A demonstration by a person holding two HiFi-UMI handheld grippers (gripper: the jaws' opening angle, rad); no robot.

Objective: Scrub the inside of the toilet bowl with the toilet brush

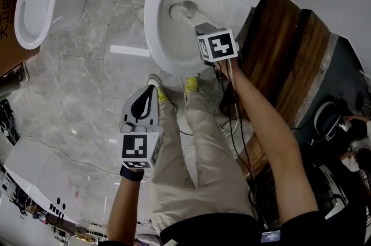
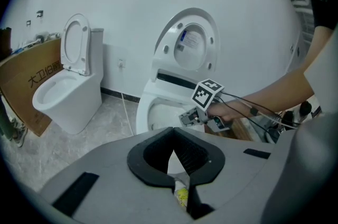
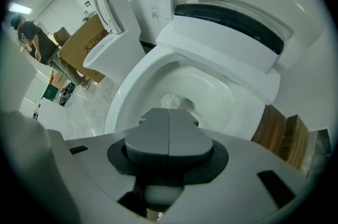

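Note:
The white toilet bowl (image 1: 159,24) stands open at the top of the head view, its lid (image 2: 191,46) raised. The toilet brush has its white head (image 1: 178,9) down near the drain, also seen past the jaws as the brush head (image 3: 171,101). My right gripper (image 1: 201,28) hangs over the bowl's right rim, shut on the brush handle; in the right gripper view (image 3: 169,118) the jaws meet along a seam. My left gripper (image 1: 149,91) is shut and holds nothing, low over the floor by my legs, apart from the bowl (image 2: 158,112); its jaws (image 2: 173,136) face the toilet.
A second toilet (image 1: 35,1) and a cardboard box (image 1: 7,24) stand at the left. A wooden panel (image 1: 284,47) and cables lie right of the bowl. My legs and yellow-laced shoes (image 1: 191,83) are in front of it. Another person (image 3: 33,43) stands far off.

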